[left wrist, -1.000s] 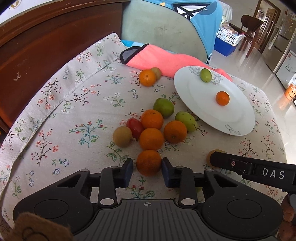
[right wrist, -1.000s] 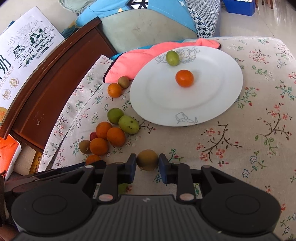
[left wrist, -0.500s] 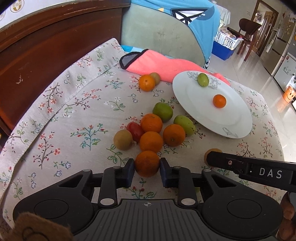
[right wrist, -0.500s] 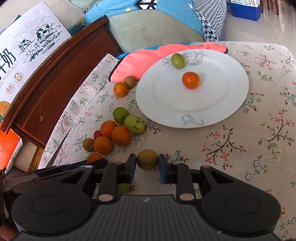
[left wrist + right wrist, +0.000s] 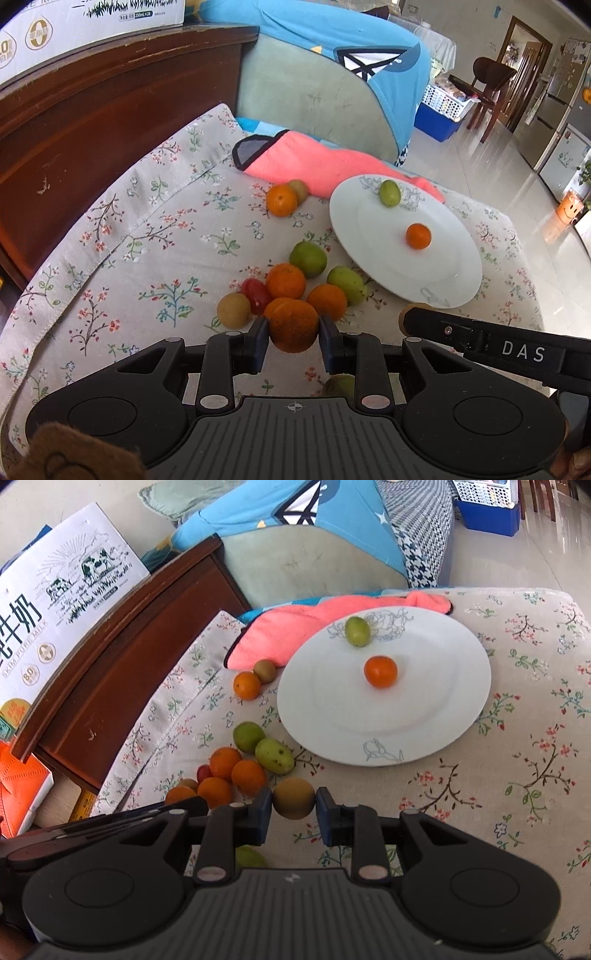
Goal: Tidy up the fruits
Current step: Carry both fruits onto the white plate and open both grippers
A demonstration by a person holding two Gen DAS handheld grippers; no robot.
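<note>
Left wrist view: the orange (image 5: 293,325), dimpled and round, has risen off the floral cloth (image 5: 162,236) since earlier, pinched in the left gripper (image 5: 293,338). Right gripper (image 5: 294,806) still clamps a brown kiwi (image 5: 293,797). Bare room lies on the white plate (image 5: 436,716), beside its small orange (image 5: 380,671).

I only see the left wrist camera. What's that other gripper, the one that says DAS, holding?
Observer: The right gripper is shut on a round brown fruit.
Kid: What's drawn on the white box up top? I only see grass.
Observer: The right wrist view shows cows on the milk box.
Kid: Is anything hiding past the wooden board?
Observer: Yes, an orange carton sits below it, at the far left.
</note>
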